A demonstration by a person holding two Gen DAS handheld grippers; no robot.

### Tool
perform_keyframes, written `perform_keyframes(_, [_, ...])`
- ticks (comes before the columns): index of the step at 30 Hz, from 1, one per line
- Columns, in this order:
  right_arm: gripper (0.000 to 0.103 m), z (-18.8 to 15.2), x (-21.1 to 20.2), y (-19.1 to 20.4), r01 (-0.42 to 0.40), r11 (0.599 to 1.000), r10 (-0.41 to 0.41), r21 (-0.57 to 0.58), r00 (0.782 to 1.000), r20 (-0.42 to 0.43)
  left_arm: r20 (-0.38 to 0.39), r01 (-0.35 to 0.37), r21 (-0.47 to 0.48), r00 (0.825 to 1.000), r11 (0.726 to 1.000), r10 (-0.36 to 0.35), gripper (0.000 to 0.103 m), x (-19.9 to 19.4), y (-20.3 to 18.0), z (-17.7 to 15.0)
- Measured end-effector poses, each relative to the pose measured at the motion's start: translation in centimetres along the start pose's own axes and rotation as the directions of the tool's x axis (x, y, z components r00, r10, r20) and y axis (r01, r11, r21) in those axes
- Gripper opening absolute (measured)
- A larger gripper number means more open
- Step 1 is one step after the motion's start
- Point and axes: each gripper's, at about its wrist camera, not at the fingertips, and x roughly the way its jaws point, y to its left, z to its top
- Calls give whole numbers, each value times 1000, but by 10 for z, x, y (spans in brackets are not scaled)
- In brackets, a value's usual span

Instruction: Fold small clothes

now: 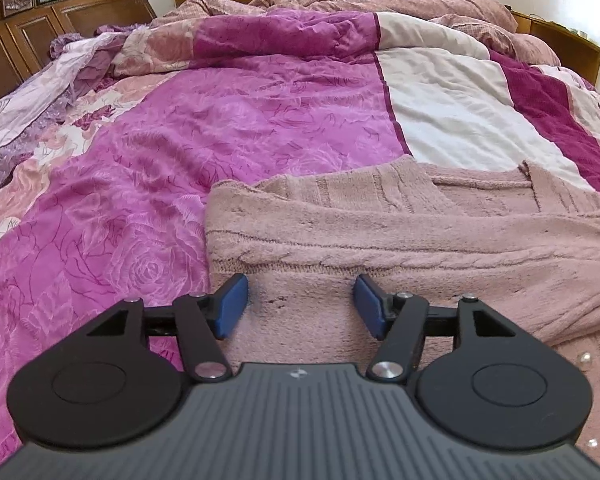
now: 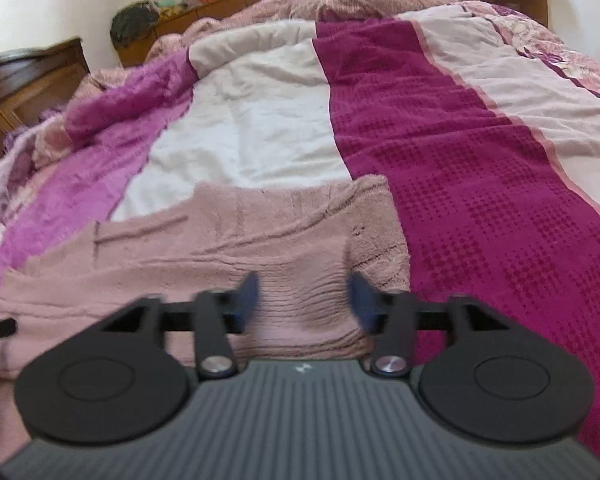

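L gripper (image 1: 300,306): blue fingers (image 1: 232,306) spread, nothing pinched; pink knit sweater (image 1: 340,236) lies directly under and betw. them, folded, cable-knit band running just ahead of the tips. Pearl buttons (image 1: 585,358) to the right of the fingers. R gripper (image 2: 304,302): fingers spread too, blurred, not pressing anything; same sweater beneath, its right edge just past the right finger (image 2: 362,306). Sweater sits flat on the bed's quilt (image 1: 260,120), magenta, white and dark-pink stripes. Beyond the fingers: rumpled pink blanket (image 1: 340,4), then wooden headboard (image 1: 60,12).
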Motion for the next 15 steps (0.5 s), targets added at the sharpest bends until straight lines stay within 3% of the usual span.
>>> perform_keyframes(15, [59,-7,-106,20,-129,991,131,-23,987,91,74,-9,90,997,996,2,67,-95,-12,-14])
